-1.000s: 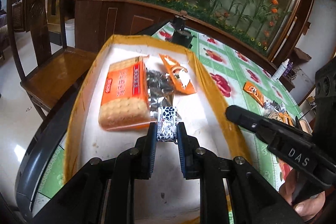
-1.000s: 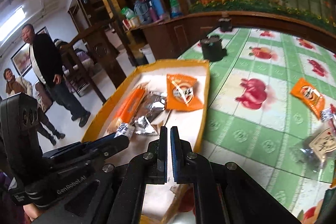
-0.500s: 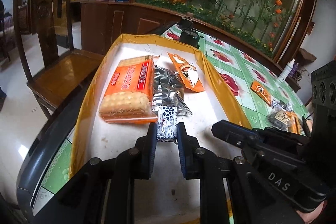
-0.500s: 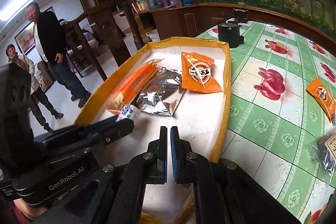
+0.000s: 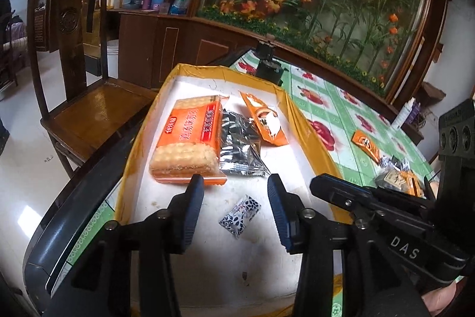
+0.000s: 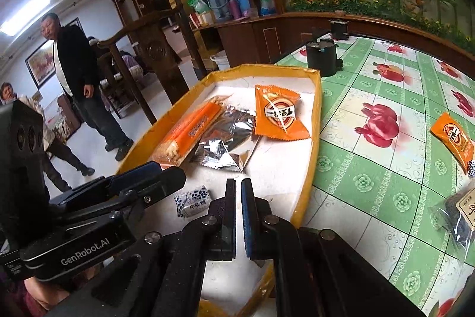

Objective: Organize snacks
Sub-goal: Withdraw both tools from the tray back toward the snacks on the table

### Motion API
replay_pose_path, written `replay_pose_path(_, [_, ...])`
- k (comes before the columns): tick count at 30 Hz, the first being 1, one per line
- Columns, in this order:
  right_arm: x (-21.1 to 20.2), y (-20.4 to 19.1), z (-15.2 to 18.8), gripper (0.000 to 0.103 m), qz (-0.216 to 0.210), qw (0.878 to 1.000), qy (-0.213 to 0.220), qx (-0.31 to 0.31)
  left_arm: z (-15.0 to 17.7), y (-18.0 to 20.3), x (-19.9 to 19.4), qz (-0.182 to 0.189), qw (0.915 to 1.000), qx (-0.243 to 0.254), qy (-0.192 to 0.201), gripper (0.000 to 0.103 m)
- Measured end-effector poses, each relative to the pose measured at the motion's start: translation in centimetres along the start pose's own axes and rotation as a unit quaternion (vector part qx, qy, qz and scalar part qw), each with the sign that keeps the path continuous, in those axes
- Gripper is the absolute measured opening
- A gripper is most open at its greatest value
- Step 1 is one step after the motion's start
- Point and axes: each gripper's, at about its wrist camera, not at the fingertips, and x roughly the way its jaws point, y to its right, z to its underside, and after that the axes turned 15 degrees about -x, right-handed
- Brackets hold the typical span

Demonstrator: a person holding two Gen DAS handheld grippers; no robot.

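Note:
A small blue-and-white candy (image 5: 240, 214) (image 6: 192, 201) lies loose on the white floor of the yellow-rimmed tray (image 5: 308, 135) (image 6: 314, 138). My left gripper (image 5: 236, 192) hovers over it with its jaws opening; the pads stand apart from the candy. Farther in the tray lie an orange biscuit pack (image 5: 190, 144) (image 6: 190, 132), a silver pack (image 5: 239, 147) (image 6: 228, 144) and an orange sachet (image 5: 265, 121) (image 6: 279, 115). My right gripper (image 6: 239, 192) is shut and empty above the tray's near end.
On the green patterned tablecloth (image 6: 386, 168) right of the tray lie another orange sachet (image 6: 452, 138) (image 5: 366, 144) and a dark snack bag (image 6: 457, 213). A black pot (image 6: 322, 55) stands beyond the tray. A wooden chair (image 5: 89, 109) is at the left; people stand in the room.
My left gripper has opened and let go of the small candy, which now lies flat on the tray floor between the fingers. The right gripper stays shut.

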Motion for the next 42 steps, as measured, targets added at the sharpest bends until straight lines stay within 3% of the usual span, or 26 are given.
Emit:
replay_pose_path(5, [-0.6,0.5,0.1,0.006,-0.001,1.000,0.009,0.012,-0.1,-0.2,-0.4,0.007,0.9999,-0.004,0.008,0.050])
replay_pose_path(7, [-0.9,0.5,0.1,0.011,-0.003,1.000,0.013,0.015,0.0,-0.1,-0.4,0.004,0.9999,-0.003,0.010,0.053])
replay_pose_path(9, [-1.0,0.5,0.1,0.038,-0.001,1.000,0.016,0.013,-0.1,-0.2,-0.5,0.007,0.9999,-0.003,0.010,0.053])
replay_pose_path(11, [-1.4,0.3,0.0,0.053,0.002,1.000,0.026,0.009,-0.1,-0.3,-0.7,0.007,0.9999,-0.005,0.013,0.053])
replay_pose_path(22, [-2.4,1.0,0.0,0.057,0.015,0.999,0.043,0.023,-0.1,-0.3,-0.8,0.008,0.9998,-0.008,0.015,0.055])
replay_pose_path(24, [-2.5,1.2,0.0,0.075,0.026,0.999,0.038,0.030,-0.1,-0.3,-0.9,0.009,0.9998,-0.008,0.014,0.055])
replay_pose_path(29, [-4.1,2.1,0.1,0.092,0.039,0.995,0.067,0.054,-0.1,-0.3,-0.8,0.008,0.9998,-0.007,0.014,0.056])
replay_pose_path(32, [-4.9,3.2,0.2,0.093,0.026,0.992,0.086,0.086,-0.1,-0.3,-0.8,0.008,0.9998,-0.007,0.014,0.056])
replay_pose_path(36, [-4.8,5.3,0.6,0.093,0.005,0.988,0.073,0.137,-0.1,-0.3,-0.8,0.008,0.9999,-0.006,0.014,0.056])
replay_pose_path(42, [-5.3,6.1,0.8,0.093,0.006,0.987,0.075,0.144,0.0,-0.4,-0.8,0.007,0.9999,-0.007,0.013,0.056])
